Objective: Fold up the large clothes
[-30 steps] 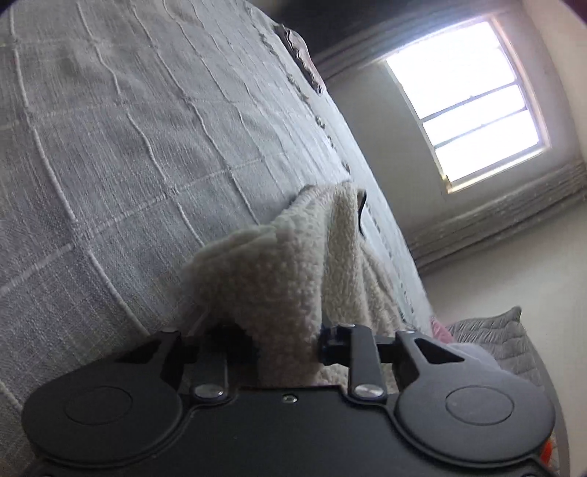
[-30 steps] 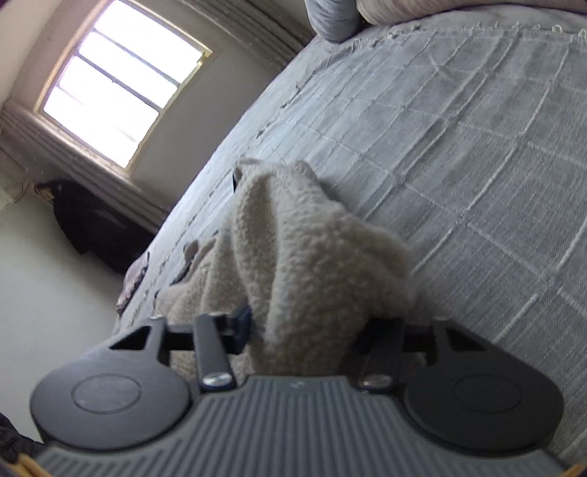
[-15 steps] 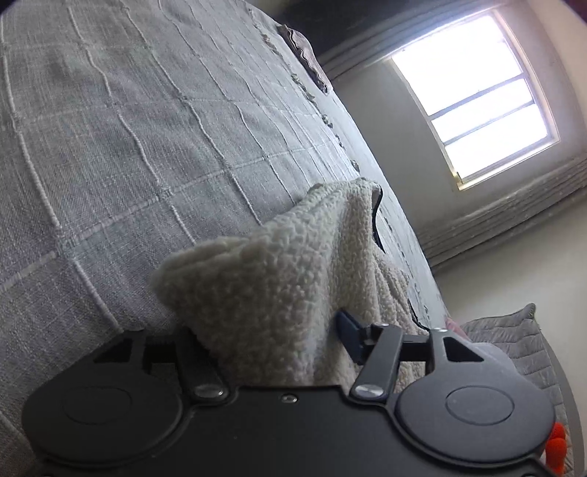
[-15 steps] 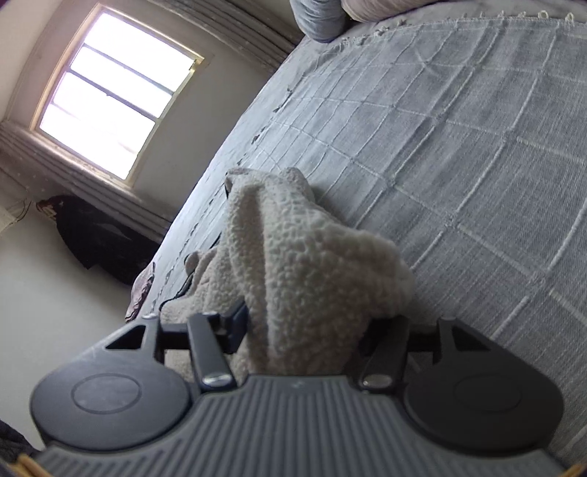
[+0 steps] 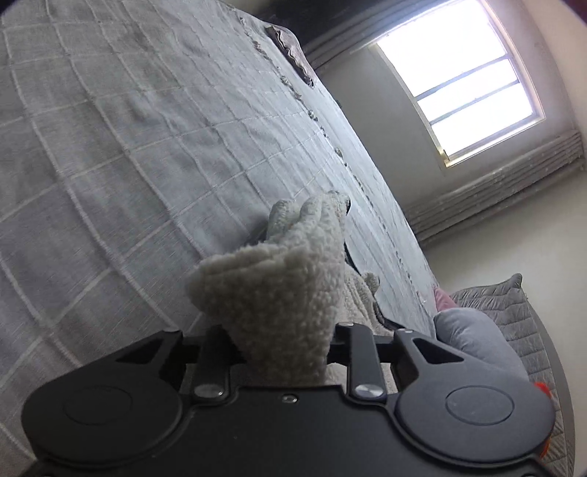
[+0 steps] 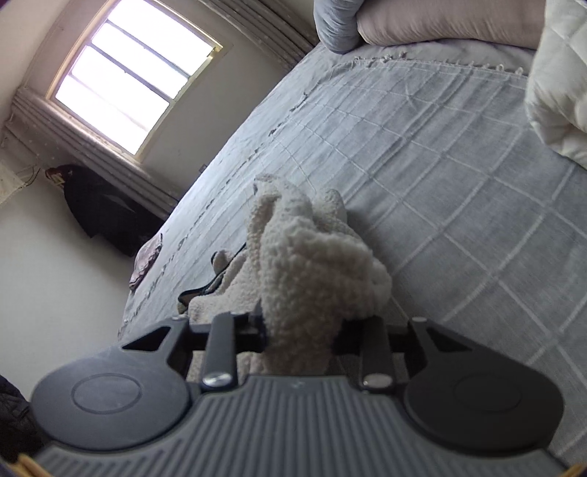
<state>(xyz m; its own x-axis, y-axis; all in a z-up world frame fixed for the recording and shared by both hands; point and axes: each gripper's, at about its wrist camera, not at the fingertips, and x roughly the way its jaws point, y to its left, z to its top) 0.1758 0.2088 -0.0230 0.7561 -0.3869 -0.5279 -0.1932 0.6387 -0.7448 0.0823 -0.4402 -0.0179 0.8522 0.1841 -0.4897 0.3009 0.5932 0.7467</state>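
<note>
A cream fleece garment [image 5: 290, 293] hangs from both grippers over a bed with a grey checked bedspread [image 5: 128, 146]. My left gripper [image 5: 284, 345] is shut on a bunched edge of the fleece, which hides its fingertips. My right gripper [image 6: 301, 330] is shut on another bunched edge of the same garment [image 6: 312, 264]. The far part of the fleece trails onto the bedspread [image 6: 458, 165] and shows a dark lining [image 6: 205, 286].
A bright window [image 5: 458, 77] is in the wall beyond the bed; it also shows in the right wrist view [image 6: 128, 73]. Pillows [image 6: 422, 22] and a white quilt [image 6: 557, 84] lie at the head. A grey cushion [image 5: 473, 337] lies at the right. Dark clothing [image 6: 102, 209] hangs by the wall.
Both grippers have risen and pulled back with the fleece, so more bedspread shows beneath it. The garment hangs narrower and more stretched than before.
</note>
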